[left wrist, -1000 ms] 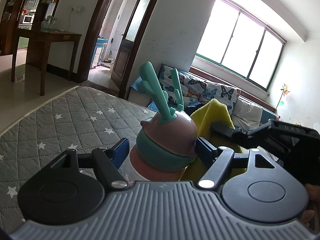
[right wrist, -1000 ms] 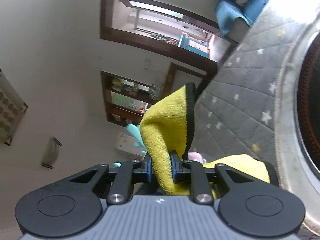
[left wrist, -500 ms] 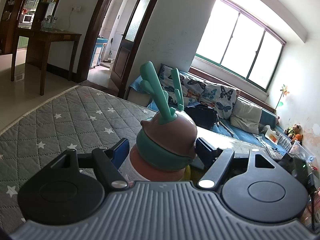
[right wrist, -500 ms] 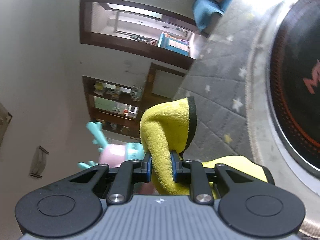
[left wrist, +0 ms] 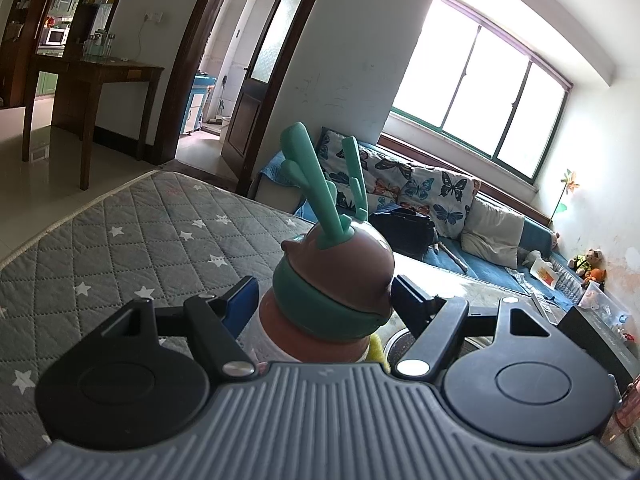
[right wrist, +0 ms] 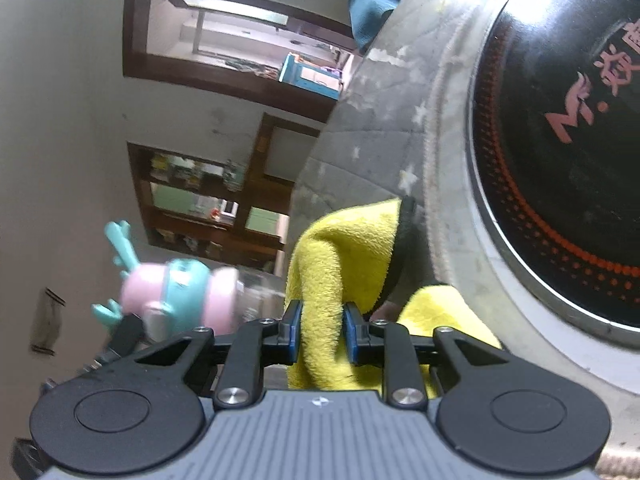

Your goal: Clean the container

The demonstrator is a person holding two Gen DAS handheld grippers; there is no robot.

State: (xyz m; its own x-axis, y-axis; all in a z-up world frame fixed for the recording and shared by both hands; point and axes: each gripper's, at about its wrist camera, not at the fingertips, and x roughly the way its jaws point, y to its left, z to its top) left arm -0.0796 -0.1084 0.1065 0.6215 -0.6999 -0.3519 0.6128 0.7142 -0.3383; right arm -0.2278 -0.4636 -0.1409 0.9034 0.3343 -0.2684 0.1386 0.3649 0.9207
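Observation:
The container is a clear bottle with a pink domed lid (left wrist: 336,276) and teal antlers. My left gripper (left wrist: 324,300) is shut on it just below the lid and holds it upright over the grey star-quilted mat (left wrist: 120,248). In the right wrist view the bottle (right wrist: 180,292) shows blurred at the left, lying sideways in the picture. My right gripper (right wrist: 320,332) has a folded yellow cloth (right wrist: 332,264) between its blue pads; its jaws are opening slightly while the pads still touch the cloth. A sliver of the cloth (left wrist: 376,350) peeks out beside the bottle's base.
A black round induction cooktop (right wrist: 560,160) with red dots lies on the mat close to the cloth. Beyond the mat's far edge are a sofa (left wrist: 480,240) with cushions, a wooden table (left wrist: 92,72) and an open doorway.
The right gripper and its cloth have sunk out of the left wrist view. In the right wrist view the bottle has come into sight at the left, and the cooktop looms larger.

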